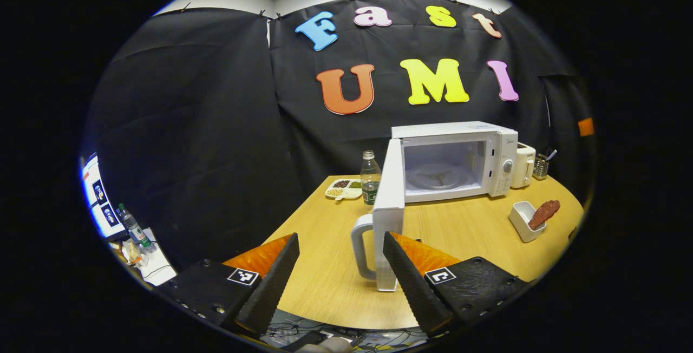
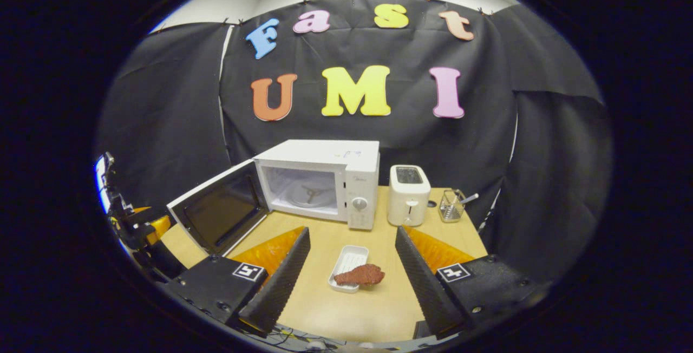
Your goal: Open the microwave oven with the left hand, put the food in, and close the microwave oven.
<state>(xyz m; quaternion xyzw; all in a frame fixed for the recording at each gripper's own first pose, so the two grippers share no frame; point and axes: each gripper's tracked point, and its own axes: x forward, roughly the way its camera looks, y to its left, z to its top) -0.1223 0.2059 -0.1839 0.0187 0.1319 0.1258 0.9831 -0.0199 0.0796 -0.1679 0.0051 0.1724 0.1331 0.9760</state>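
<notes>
The white microwave point(image 1: 452, 161) stands at the back of the wooden table point(image 1: 325, 277) with its door point(image 1: 389, 201) swung out wide, so the turntable inside shows. My left gripper point(image 1: 340, 240) is open just before the door's edge. The door handle point(image 1: 360, 250) sits between the fingers, nearer the right one, with gaps on both sides. The food, a reddish-brown piece point(image 2: 360, 275), lies across a small white tray point(image 2: 346, 263) in front of the microwave point(image 2: 325, 177). My right gripper point(image 2: 352, 236) hangs open just short of that tray, holding nothing.
A white toaster point(image 2: 409, 201) and a holder with a utensil point(image 2: 452, 205) stand right of the microwave. A water bottle point(image 1: 370, 177) and a divided plate of snacks point(image 1: 344, 188) sit left of the door. The table's rounded front edge runs just under both grippers.
</notes>
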